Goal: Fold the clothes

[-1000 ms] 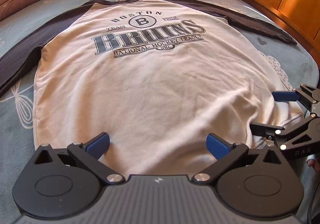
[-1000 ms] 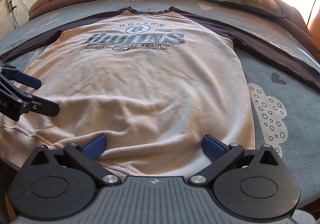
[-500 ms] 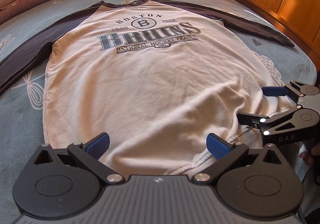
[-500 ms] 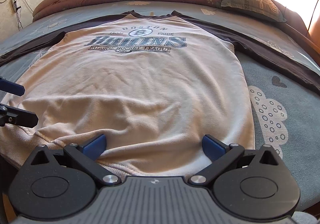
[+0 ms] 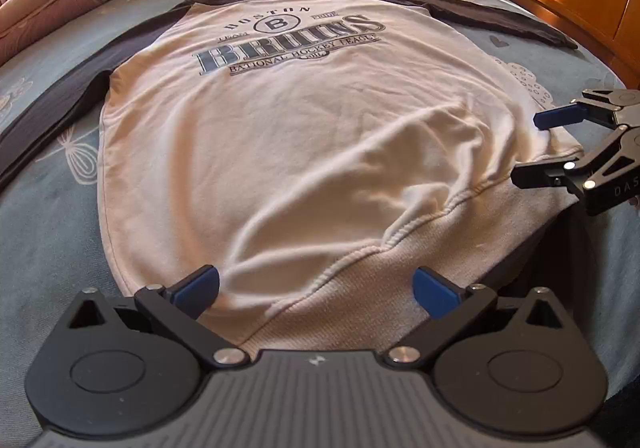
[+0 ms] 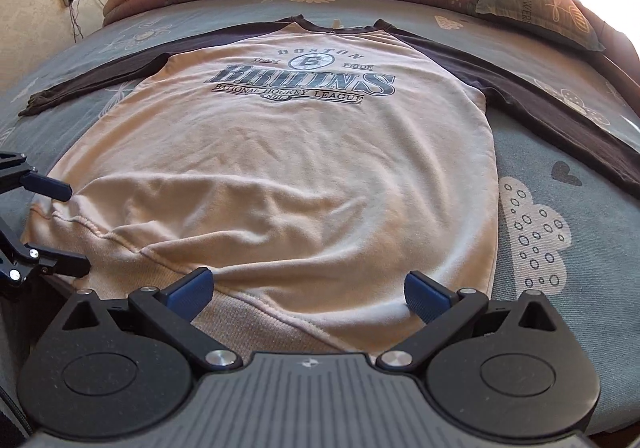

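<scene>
1. The shirt (image 5: 304,152) lies flat and print-up on the bed (image 5: 52,208), both dark sleeves (image 6: 540,112) spread out to the sides and the ribbed hem (image 5: 400,272) nearest me, at the bed edge.
2. My left gripper (image 5: 316,288) has its fingers spread wide, nothing between them, poised over the hem's left part. My right gripper (image 6: 308,290) is likewise spread and empty, over the right part of the hem.
3. The shirt is unfolded as it lies. With both grippers at the hem, I judge a hem grasp is in hand, though the pictures do not settle which fold would follow.
4. To do it well: I would put each gripper near its own hem corner, take both layers of the rib in the fingers, and lift evenly so the body does not skew. The cloth is rucked into ridges above the hem (image 5: 400,152); that slack should be pulled out before any crease is set.
5. Against the earlier frames: both cameras have drawn back toward the bed edge, so the rib, barely visible before, now shows in full. The rucking above the hem is more marked. Fingers were spread then too.
</scene>
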Tool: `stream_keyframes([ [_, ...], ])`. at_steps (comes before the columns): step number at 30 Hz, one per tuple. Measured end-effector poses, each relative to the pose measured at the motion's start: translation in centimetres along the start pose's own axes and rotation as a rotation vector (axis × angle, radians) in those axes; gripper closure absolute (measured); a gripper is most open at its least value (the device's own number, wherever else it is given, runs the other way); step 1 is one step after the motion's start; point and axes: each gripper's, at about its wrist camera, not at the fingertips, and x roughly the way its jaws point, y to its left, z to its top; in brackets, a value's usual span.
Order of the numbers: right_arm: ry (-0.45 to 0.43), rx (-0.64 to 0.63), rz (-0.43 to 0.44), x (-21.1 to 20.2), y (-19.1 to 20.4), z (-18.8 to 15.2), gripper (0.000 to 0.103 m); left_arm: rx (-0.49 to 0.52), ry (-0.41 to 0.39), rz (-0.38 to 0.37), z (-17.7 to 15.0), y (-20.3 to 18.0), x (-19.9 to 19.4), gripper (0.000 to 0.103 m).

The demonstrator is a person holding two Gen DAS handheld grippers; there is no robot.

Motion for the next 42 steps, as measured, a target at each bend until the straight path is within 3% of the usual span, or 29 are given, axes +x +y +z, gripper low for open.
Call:
stream_keyframes([
  [2, -0.001, 0.010, 0.039, 0.0, -0.1, -0.1, 0.000, 0.006, -0.009, 0.001, 0.2, -0.2, -0.3, 0.001],
  [5, 0.004, 0.013, 0.062, 0.3, 0.1, -0.1, 0.000, 0.014, -0.010, -0.065, 0.5, -1.5, 0.1, 0.001],
  [12, -0.020, 0.101, 0.088, 0.0, -1.3, -0.3, 0.000, 0.031, 0.057, -0.124, -0.8, -3.1, 0.0, 0.001],
  [17, -0.018, 0.146, 0.099, 0.2, -1.8, -0.2, 0.000, -0.107, 0.026, -0.159, 0.2, -0.3, -0.9, 0.001],
  [20, -0.008, 0.135, 0.082, 0.4, -1.5, -0.2, 0.000, -0.173, 0.070, -0.148, -0.3, 0.7, 0.0, 0.001],
  [25, 0.004, 0.106, 0.061, 0.6, -1.0, -0.3, 0.000, -0.166, 0.071, -0.197, -0.1, 1.2, -1.6, 0.001],
  [28, 0.008, 0.107, 0.056, 0.7, -0.9, -0.2, 0.000, -0.235, 0.025, -0.172, 1.1, 3.5, -2.1, 0.001],
  [34, 0.020, 0.079, 0.032, 0.9, -0.4, -0.2, 0.000, -0.368, 0.081, -0.156, -0.1, 7.0, -0.6, 0.001],
  [36, 0.020, 0.078, 0.033, 0.9, -0.4, -0.2, 0.000, -0.372, 0.137, -0.131, -0.4, 7.3, -0.7, 0.001],
  [42, 0.018, 0.093, 0.031, 1.0, -0.4, -0.1, 0.000, -0.365, 0.106, -0.132, 0.6, 7.1, -0.9, 0.001],
])
